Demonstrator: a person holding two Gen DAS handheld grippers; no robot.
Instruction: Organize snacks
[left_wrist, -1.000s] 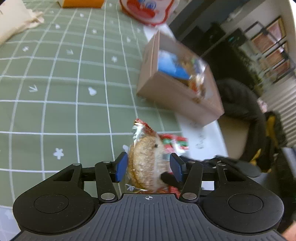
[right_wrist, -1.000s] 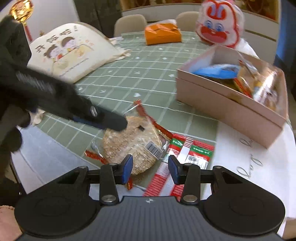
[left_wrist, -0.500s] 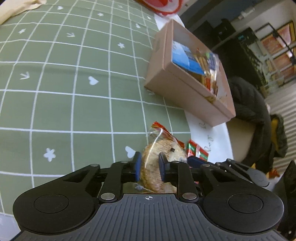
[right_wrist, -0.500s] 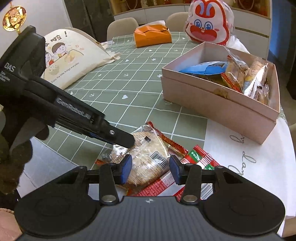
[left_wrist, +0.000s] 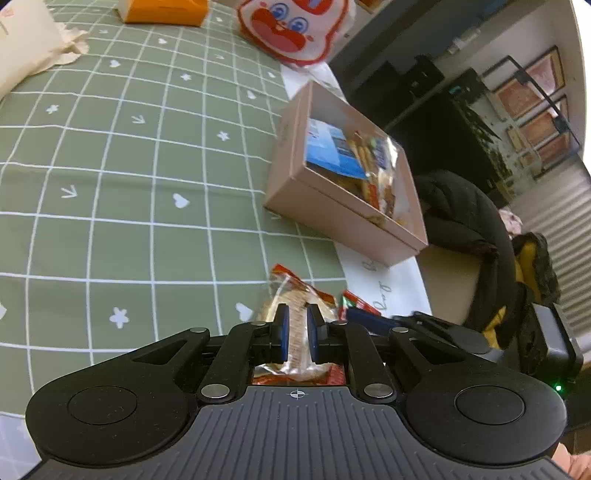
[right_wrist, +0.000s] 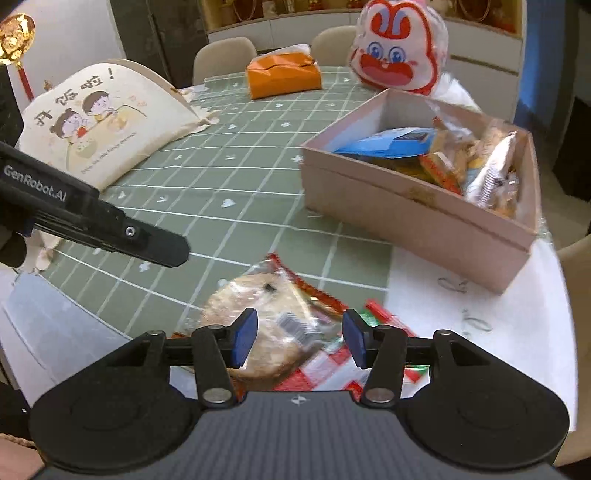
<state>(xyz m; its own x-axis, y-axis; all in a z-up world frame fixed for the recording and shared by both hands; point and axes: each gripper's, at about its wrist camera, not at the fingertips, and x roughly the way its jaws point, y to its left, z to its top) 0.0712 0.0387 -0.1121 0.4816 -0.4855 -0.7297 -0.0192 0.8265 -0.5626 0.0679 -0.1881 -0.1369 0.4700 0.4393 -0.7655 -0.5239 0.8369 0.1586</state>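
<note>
The left gripper (left_wrist: 294, 334) is clamped on the round cracker packet (left_wrist: 295, 328) (clear wrapper, red ends), which looks to be barely off the green cloth (left_wrist: 110, 192). The right gripper (right_wrist: 299, 338) hangs spread above the same packet and the red-green sachets (right_wrist: 384, 321). Ahead and right of both sits the pink box (right_wrist: 413, 218), part-filled.

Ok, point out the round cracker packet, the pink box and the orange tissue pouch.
Round cracker packet in clear wrapper (right_wrist: 255, 306): right wrist view, cracker face.
Pink cardboard box (right_wrist: 399, 218): right wrist view, front wall.
Orange tissue pouch (right_wrist: 282, 79): right wrist view, front side.
</note>
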